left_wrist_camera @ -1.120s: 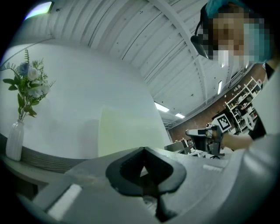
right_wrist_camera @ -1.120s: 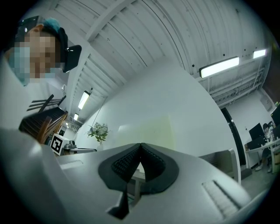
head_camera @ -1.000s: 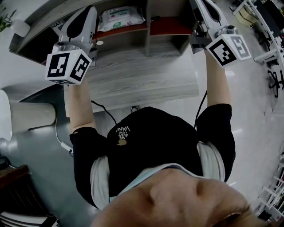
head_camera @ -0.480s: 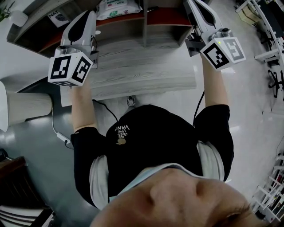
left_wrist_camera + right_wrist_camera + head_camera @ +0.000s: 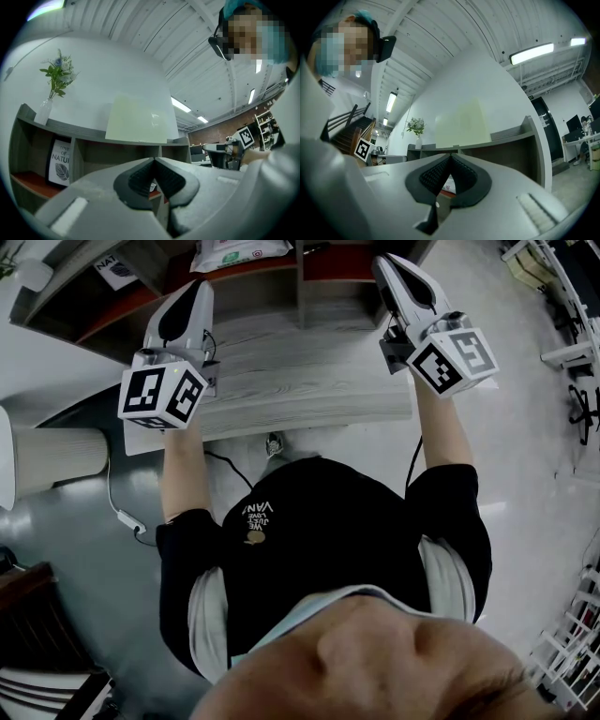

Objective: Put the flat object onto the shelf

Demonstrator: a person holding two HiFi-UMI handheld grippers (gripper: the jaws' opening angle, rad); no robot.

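Observation:
A pale yellow flat board [image 5: 136, 119] stands upright on top of the grey wooden shelf [image 5: 93, 140], leaning on the white wall; it also shows in the right gripper view [image 5: 461, 123]. The head view does not show it. My left gripper [image 5: 199, 289] hovers over the desk in front of the shelf's left compartments, its jaws shut and empty [image 5: 153, 160]. My right gripper [image 5: 380, 262] hangs before the right compartment, also shut with nothing between its pads [image 5: 450, 157]. Both point at the shelf, slightly upward.
A wipes packet [image 5: 239, 251] lies in a middle compartment. A leaf print card [image 5: 60, 161] leans in the left one. A vase of flowers [image 5: 56, 84] tops the shelf's left end. The grey desk [image 5: 300, 381] lies below the grippers. A white cylinder [image 5: 47, 460] stands left.
Both grippers have sunk and drawn back from the shelf toward the person, staying shut. The shelf has slid toward the top edge of the head view.

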